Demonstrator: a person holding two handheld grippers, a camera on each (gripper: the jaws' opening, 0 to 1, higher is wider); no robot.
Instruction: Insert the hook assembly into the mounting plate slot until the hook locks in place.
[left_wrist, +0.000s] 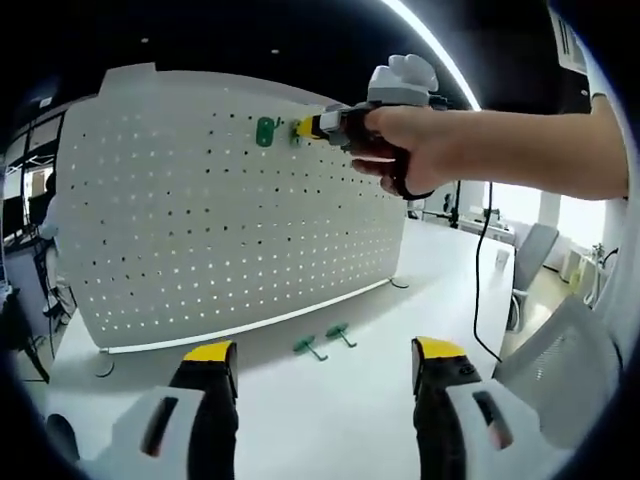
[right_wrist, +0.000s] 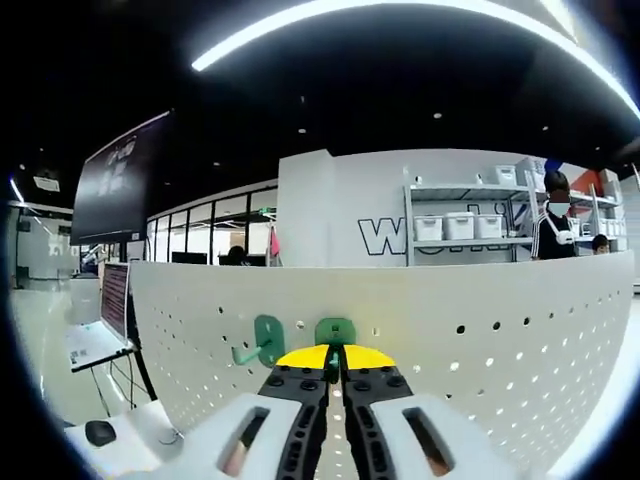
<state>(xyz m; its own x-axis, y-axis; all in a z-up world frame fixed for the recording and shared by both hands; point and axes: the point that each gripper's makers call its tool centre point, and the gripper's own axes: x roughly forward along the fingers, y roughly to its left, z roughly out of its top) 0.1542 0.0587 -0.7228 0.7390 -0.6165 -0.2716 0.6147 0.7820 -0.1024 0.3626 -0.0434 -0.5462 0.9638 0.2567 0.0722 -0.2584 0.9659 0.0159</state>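
Two risks: right tongs (right_wrist: 336, 362), pinched on the green hook (right_wrist: 335, 331), could skew it at the pegboard (right_wrist: 480, 330); left tongs (left_wrist: 325, 362) hang wide

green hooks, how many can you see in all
4: one mounted on the pegboard, one held against the board in the right gripper, hook at, and two lying on the table.

A long white light strip (right_wrist: 400, 12) curves across the dark ceiling. Metal shelves (right_wrist: 470, 225) hold white bins (right_wrist: 458, 226). A person in black (right_wrist: 553, 228) stands beside them. A dark screen (right_wrist: 122, 182) hangs high. A white chair (left_wrist: 530, 262) sits near the white surface (left_wrist: 330, 400).
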